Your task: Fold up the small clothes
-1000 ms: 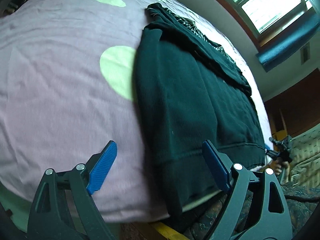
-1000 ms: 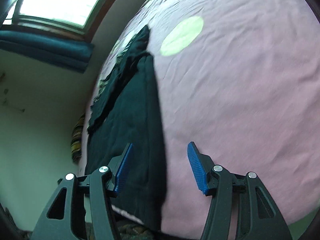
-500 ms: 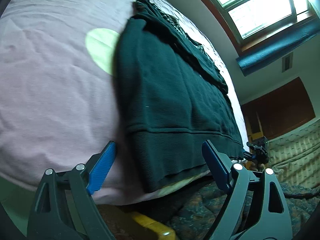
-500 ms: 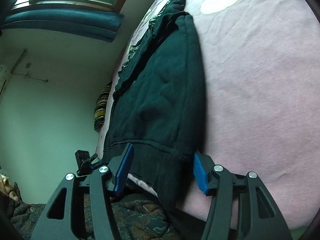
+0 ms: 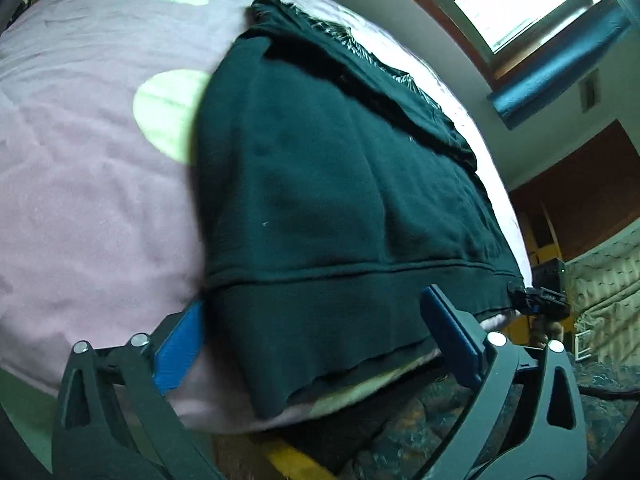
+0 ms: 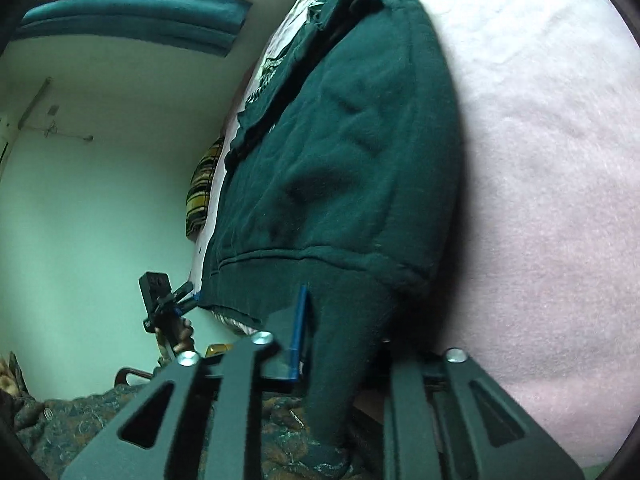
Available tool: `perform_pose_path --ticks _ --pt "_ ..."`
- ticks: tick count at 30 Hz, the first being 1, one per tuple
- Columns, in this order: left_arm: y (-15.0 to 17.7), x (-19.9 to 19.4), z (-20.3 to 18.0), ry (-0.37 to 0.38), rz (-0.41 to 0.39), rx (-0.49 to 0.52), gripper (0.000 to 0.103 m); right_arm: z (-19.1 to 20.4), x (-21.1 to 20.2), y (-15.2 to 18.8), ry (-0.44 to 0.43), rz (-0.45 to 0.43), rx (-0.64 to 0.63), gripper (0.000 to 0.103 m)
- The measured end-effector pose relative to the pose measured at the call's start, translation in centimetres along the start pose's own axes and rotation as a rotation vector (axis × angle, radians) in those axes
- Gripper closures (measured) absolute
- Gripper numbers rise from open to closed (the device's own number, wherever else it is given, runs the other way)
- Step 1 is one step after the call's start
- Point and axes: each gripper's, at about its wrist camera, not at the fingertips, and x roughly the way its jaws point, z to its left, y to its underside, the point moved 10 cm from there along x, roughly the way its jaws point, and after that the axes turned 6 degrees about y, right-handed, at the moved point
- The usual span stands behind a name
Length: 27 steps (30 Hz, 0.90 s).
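A dark green sweatshirt [image 5: 340, 200] lies flat on a pink bed sheet [image 5: 80, 200], its ribbed hem at the bed's near edge. My left gripper [image 5: 312, 340] is open, its blue pads straddling the hem's left corner. In the right wrist view the sweatshirt [image 6: 340, 160] fills the middle. My right gripper [image 6: 340, 340] is shut on the hem's right corner; the cloth bunches between the pads and hangs down. The right gripper shows far off in the left wrist view [image 5: 540, 300], and the left gripper in the right wrist view [image 6: 168, 300].
The pink sheet [image 6: 540, 160] has pale green dots [image 5: 168, 108]. A striped pillow [image 6: 200, 196] lies at the far end. A patterned dark blanket [image 5: 440, 440] lies below the bed edge. A window with a blue blind [image 5: 560, 68] is on the wall.
Both grippers moved in to the hem at the bed edge. The right gripper closed on the hem's right corner. The left gripper stays open, now around the left corner.
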Motion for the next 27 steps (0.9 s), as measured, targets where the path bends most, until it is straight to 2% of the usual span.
perform_pose_path --ticks 2,3,5,6,7,9,12,15,16,21,24,27 --pt "0.0 0.2 0.0 -0.022 0.017 -0.005 0.002 -0.1 0.0 0.1 -0.004 -0.004 0.004 0.092" --pt "-0.1 0.2 0.0 -0.034 0.023 -0.012 0.007 -0.1 0.0 0.2 -0.001 -0.006 0.002 0.092" --pt "-0.5 -0.1 0.7 -0.087 0.003 -0.049 0.039 0.1 -0.1 0.2 -0.002 -0.014 0.000 0.094" --pt "-0.5 -0.2 1.2 -0.105 -0.002 -0.072 0.076 0.1 -0.2 0.2 -0.003 -0.020 -0.002 0.095" --pt "-0.4 -0.1 1.8 -0.096 0.001 -0.119 0.088 0.3 -0.3 0.2 -0.009 -0.028 -0.003 0.095" --pt "-0.3 -0.2 2.3 -0.041 -0.019 -0.191 0.090 0.7 -0.6 0.2 -0.023 -0.038 -0.006 0.096" --pt "-1.0 -0.8 1.6 -0.011 -0.041 -0.176 0.092 1.5 -1.3 -0.2 -0.062 -0.064 0.000 0.096" --pt "-2.8 -2.1 -0.4 0.100 -0.096 -0.177 0.093 3.1 -2.6 -1.3 -0.131 -0.098 -0.011 0.096" --pt "-4.0 -2.9 -1.3 0.147 -0.124 -0.171 0.093 4.3 -3.2 -2.0 -0.166 -0.117 -0.021 0.096" --pt "-11.1 -3.6 -4.5 0.282 -0.229 -0.144 0.093 7.6 -5.7 -7.4 -0.285 -0.192 -0.061 0.096" --pt "-15.8 -2.0 -4.3 0.300 -0.267 -0.141 0.093 8.4 -5.8 -12.0 -0.317 -0.232 -0.045 0.096" --pt "-20.3 0.7 -2.7 0.294 -0.288 -0.163 0.093 6.9 -4.7 -17.0 -0.330 -0.247 0.019 0.096"
